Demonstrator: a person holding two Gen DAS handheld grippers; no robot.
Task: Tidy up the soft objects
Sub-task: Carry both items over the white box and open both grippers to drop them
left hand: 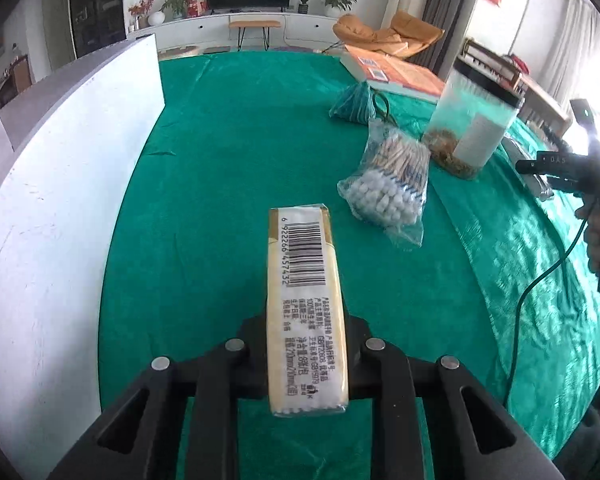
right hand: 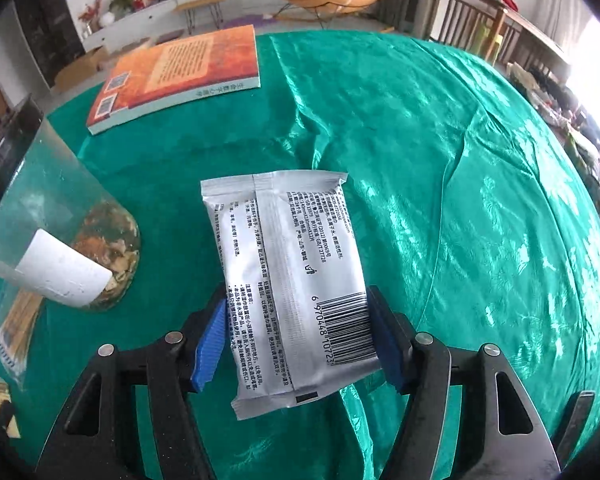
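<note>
My left gripper (left hand: 306, 334) is shut on a cream tissue pack (left hand: 302, 280) with a barcode, held above the green cloth. My right gripper (right hand: 298, 328) is shut on a silver wet-wipes pack (right hand: 288, 276), its blue pads (right hand: 210, 340) pressing both sides, held over the cloth. A clear bag of cotton swabs (left hand: 388, 184) lies right of the tissue pack. A small teal pouch (left hand: 354, 104) lies beyond it. The right gripper also shows at the right edge of the left wrist view (left hand: 556, 168).
A green cloth (left hand: 240, 140) covers the table. A white box wall (left hand: 60, 200) stands at the left. A clear jar with a black lid (left hand: 472, 128) (right hand: 60, 248) stands by the swabs. An orange book (right hand: 176, 76) lies at the back.
</note>
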